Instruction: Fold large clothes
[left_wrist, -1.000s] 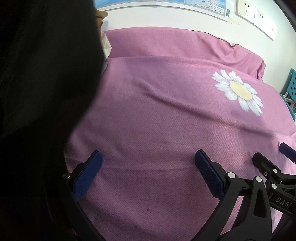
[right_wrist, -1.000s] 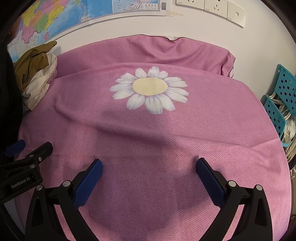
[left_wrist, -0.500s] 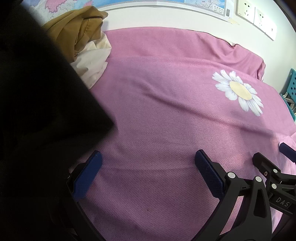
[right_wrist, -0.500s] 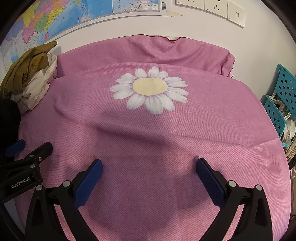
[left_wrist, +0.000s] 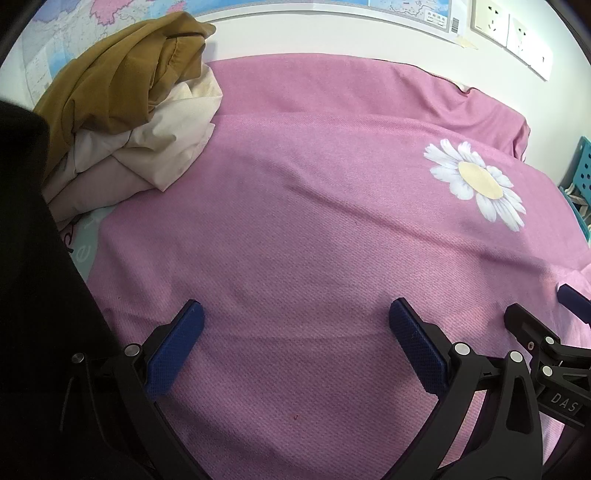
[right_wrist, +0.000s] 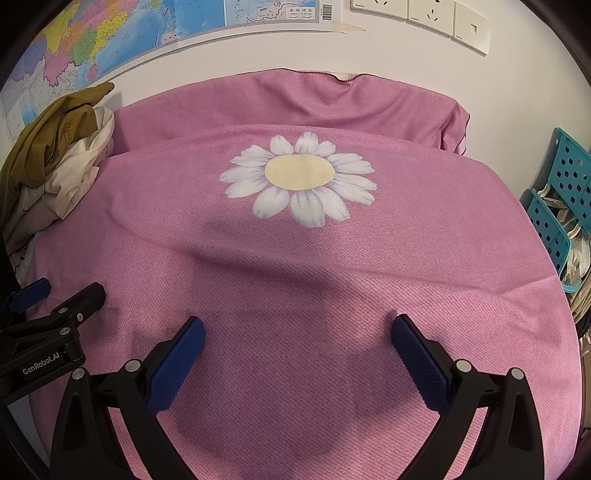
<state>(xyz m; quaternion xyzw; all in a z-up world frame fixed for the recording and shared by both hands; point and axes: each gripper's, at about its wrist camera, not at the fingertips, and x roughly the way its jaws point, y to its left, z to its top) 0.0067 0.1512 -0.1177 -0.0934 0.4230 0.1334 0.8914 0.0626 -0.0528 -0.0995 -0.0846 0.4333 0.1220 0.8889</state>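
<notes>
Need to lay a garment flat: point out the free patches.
Free: pink cloth between the daisy print and both open grippers, left gripper, right gripper. Crowded: far-left corner, clothes pile.

A blanket (right_wrist: 295, 280) lies spread before me; a heap of clothes (right_wrist: 55, 162) sits on its far left, a basket (right_wrist: 554, 221) to the right.

Both wrist views low, side by side, facing the wall, sharing the pink cloth (left_wrist: 314, 229) and daisy (right_wrist: 299, 177)
</notes>
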